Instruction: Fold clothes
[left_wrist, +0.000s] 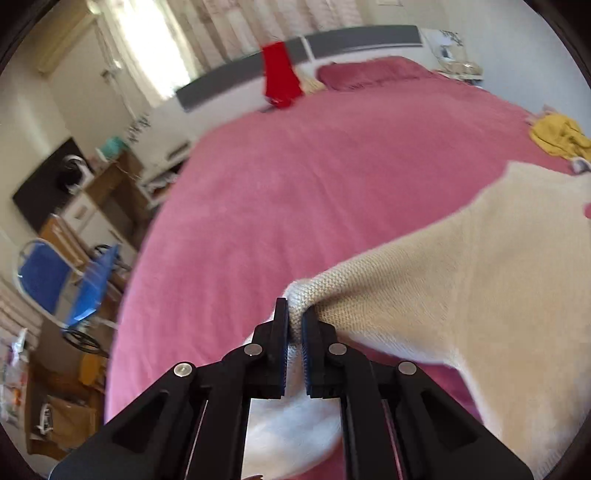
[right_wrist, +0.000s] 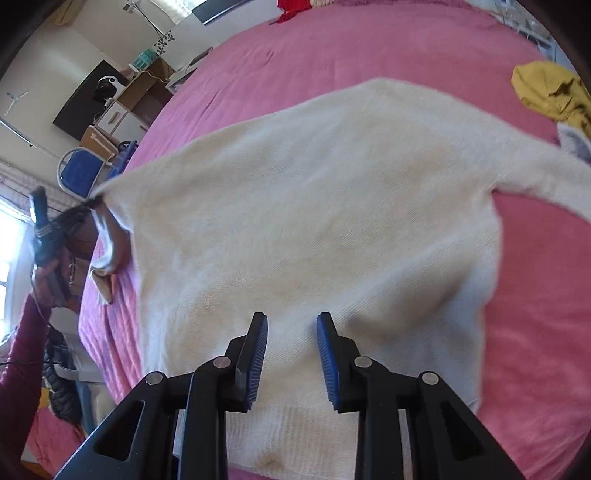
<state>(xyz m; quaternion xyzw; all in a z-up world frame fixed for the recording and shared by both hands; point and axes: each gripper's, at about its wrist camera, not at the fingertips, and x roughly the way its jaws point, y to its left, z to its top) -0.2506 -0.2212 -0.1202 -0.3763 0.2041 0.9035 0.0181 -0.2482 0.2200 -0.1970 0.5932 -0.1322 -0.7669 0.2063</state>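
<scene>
The cream knit sweater (right_wrist: 314, 206) lies spread on the pink bedspread (left_wrist: 295, 192). The left gripper (left_wrist: 294, 325) pinches its sleeve end, lifting it sideways, probably for folding inward. The right gripper (right_wrist: 291, 354) hovers released above the hem.

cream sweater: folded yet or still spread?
Spread. The sweater lies open across the pink bedcover, with one sleeve pulled out by the shut left tongs; no fold is visible.

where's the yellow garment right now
The yellow garment lies crumpled on the pink bedspread at the right edge of both views, just beyond the cream sweater, untouched by either tool.
</scene>
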